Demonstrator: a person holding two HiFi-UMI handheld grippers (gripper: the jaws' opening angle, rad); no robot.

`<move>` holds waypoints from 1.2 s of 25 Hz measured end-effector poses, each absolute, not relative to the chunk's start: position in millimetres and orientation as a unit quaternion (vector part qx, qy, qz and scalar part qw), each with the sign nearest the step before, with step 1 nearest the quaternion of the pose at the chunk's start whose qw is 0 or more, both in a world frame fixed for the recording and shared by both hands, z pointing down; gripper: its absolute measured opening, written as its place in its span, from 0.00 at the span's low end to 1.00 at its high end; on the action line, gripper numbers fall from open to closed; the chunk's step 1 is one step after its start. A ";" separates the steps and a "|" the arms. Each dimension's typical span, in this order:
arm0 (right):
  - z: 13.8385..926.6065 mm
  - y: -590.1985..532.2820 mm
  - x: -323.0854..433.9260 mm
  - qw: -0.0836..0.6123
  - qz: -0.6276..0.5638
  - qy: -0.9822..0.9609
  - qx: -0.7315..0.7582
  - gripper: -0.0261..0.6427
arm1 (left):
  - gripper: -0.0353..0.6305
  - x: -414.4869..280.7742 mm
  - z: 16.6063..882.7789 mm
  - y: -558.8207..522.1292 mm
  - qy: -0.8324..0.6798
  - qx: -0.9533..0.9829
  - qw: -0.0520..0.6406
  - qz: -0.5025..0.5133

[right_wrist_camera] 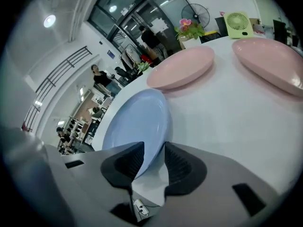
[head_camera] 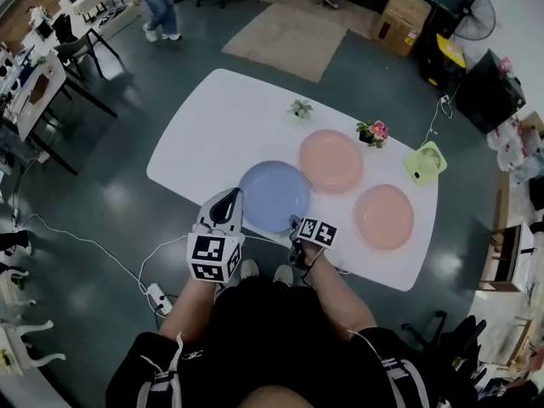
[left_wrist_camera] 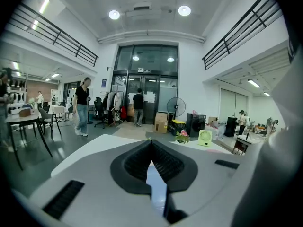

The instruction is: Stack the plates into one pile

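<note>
Right now 3 plates lie separately on the white worktop (head_camera: 217,117), none on top of another. The blue plate (head_camera: 274,195) sits nearest the person, close to the front edge. The far pink plate (head_camera: 331,161) lies just beyond it to the right, their rims near each other. The near pink plate (head_camera: 384,216) lies further right, apart from both.

The right gripper (head_camera: 296,224) points down at the blue plate's near rim. In the right gripper view its fingers (right_wrist_camera: 128,161) stand partly apart, and the rim of the blue plate (right_wrist_camera: 135,122) runs into the gap between them. No pad is clearly pressed on it. Both pink plates show beyond, the far pink plate (right_wrist_camera: 182,70) on the left and the near pink plate (right_wrist_camera: 270,63) on the right.

The left gripper (head_camera: 232,195) hovers at the blue plate's left edge. In the left gripper view its fingers (left_wrist_camera: 165,164) meet at the tips with nothing held.

A flower pot (head_camera: 372,132) with pink blooms, a small green plant (head_camera: 299,108) and a pale green fan (head_camera: 426,161) stand along the worktop's far side.
</note>
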State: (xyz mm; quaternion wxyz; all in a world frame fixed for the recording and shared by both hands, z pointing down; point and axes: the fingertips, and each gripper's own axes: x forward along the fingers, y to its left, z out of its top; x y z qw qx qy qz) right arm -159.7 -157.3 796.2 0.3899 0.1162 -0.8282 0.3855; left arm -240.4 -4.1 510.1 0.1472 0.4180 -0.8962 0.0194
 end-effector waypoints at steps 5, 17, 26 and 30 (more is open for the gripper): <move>811.0 -148.7 -160.3 0.418 0.426 -0.792 0.127 0.20 | 0.07 -238.7 506.5 14.0 -0.902 0.406 0.146 0.015; 764.1 -166.7 -136.8 0.337 0.538 -0.756 0.161 0.11 | 0.07 -222.0 486.0 0.1 -0.888 0.441 0.128 0.010; 699.7 -221.0 -96.3 0.226 0.578 -0.758 0.200 0.11 | 0.07 -202.3 469.7 -58.6 -0.848 0.515 0.121 0.011; 692.5 -255.2 -56.9 0.184 0.587 -0.749 0.244 0.11 | 0.07 -180.7 472.1 -99.2 -0.817 0.565 0.119 0.016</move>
